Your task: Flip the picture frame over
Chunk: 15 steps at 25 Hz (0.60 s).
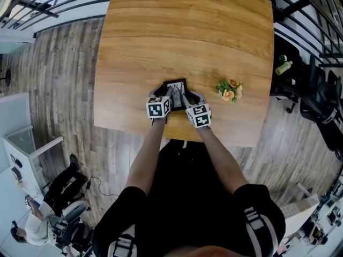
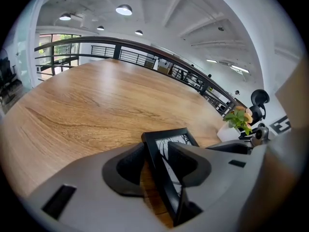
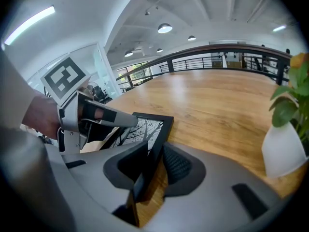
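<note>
On the left, the left gripper (image 2: 155, 153) has its jaws set wide around the left side of the picture frame (image 1: 175, 87). A strip of table (image 1: 187, 31) shows between the left pad and the black moulding, so this side looks cradled rather than pinched. The picture frame sits by the near edge of the table, about midway along it, picture side up. In both gripper views it stands aslant across the jaws rather than flat on the wood. To its right, the right gripper (image 3: 155, 159) has narrow jaws closed on the frame's right side — pads against front and back. Further right, by the same edge but apart from the frame, stands a small potted plant (image 1: 229, 90).

The step in hand looks like the turn itself. To do it well, the firm right grip should probably carry the frame while the loose left side only steadies it and lets the edge slip round. Two hard grips would fight each other as it rolls. Raising it clear of the wood first would spare the corners — and tipping it toward the open middle of the table guards against a slide off the near edge. It should be set down gently, since the glass goes face down.
</note>
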Available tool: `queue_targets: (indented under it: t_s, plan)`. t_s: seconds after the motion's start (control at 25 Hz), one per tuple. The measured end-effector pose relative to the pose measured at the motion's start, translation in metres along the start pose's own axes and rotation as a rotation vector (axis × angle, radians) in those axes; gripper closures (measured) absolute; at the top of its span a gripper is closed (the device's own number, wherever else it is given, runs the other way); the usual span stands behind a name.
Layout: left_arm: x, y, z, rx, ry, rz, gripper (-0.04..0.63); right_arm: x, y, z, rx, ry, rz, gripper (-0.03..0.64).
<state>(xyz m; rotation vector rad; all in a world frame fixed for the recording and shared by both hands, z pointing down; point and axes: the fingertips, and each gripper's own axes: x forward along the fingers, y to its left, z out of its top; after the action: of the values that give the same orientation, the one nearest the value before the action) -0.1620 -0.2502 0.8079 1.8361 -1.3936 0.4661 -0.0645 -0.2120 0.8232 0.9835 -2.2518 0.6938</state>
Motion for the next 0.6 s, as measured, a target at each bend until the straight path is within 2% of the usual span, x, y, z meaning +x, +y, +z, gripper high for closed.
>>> queue_targets:
  t_s: [0.44, 0.6]
  plan:
    - [-0.0018, 0.0023, -0.0014, 0.018, -0.005, 0.048, 0.426, -0.0002, 0.0016, -0.0002, -0.006, 0.008, 0.012, 0.499]
    - [-0.0086, 0.0049, 0.0045, 0.019, -0.025, 0.064, 0.426, -0.0023, 0.0009, -0.0016, 0.003, 0.021, 0.034, 0.462]
